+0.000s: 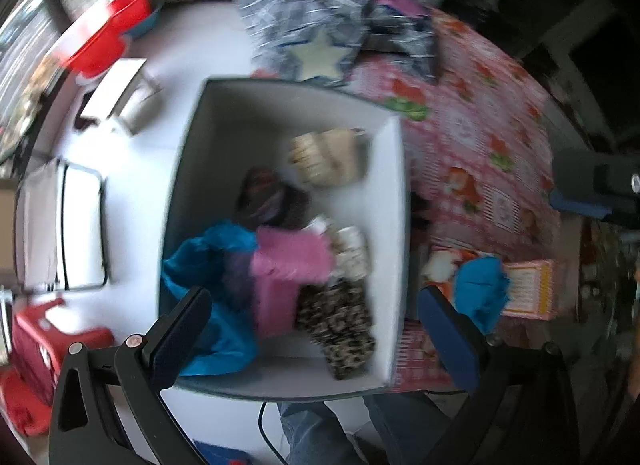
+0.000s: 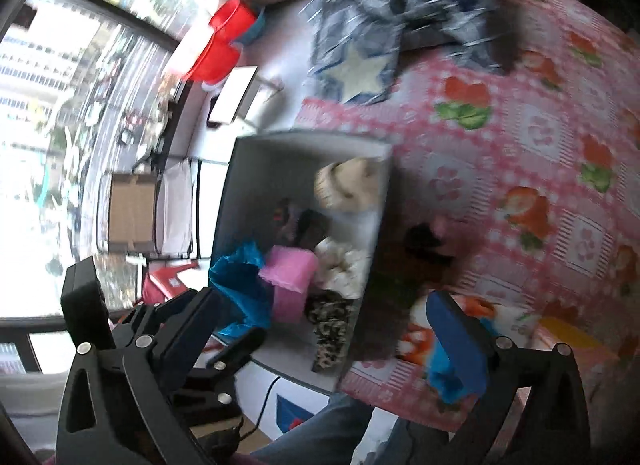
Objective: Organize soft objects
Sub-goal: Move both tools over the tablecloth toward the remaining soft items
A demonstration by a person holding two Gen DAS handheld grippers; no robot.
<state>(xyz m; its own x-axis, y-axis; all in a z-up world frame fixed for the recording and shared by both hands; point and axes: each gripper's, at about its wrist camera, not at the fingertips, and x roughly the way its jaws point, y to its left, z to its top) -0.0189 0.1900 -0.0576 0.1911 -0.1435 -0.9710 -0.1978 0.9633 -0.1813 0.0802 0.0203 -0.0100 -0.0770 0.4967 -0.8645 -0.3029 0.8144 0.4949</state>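
Pink bedspread [image 1: 472,137] flanks a white box [image 1: 394,201] where the leopard-print roll [image 1: 336,325] lies lengthwise; both grippers released.

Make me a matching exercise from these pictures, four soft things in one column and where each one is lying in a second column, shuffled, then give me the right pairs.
Things
1. pink cloth
2. leopard-print cloth
3. star-patterned garment
4. cream knitted item

Places
A. on the pink bedsheet, outside the box
B. in the white box, at its far end
C. in the box, between the blue cloth and a small cream bundle
D. in the box, at the corner nearest the camera

Pairs: 1-C, 2-D, 3-A, 4-B
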